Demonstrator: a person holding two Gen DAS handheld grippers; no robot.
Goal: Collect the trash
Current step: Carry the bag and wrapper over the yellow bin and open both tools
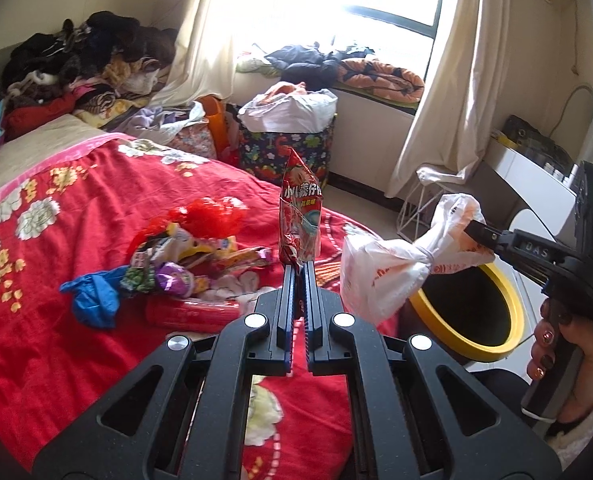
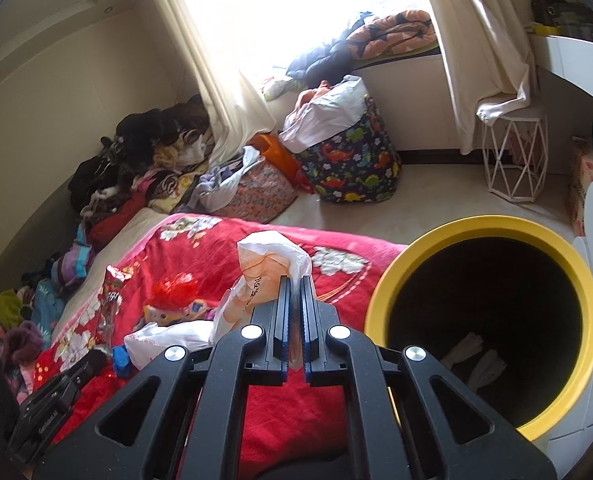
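left gripper (image 1: pixel 299 266) jaws clamped on a red wrapper (image 1: pixel 300 208); right gripper (image 2: pixel 294 280) jaws pinch a white bag (image 2: pixel 264 276), yellow-rimmed bin (image 2: pixel 492 224) at its three o'clock, beside the bed (image 1: pixel 76 216).

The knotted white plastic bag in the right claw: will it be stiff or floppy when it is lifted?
The white plastic bag is probably floppy: its body sags below the knot. It seems light, since the right claw holds it by a thin pinched end.
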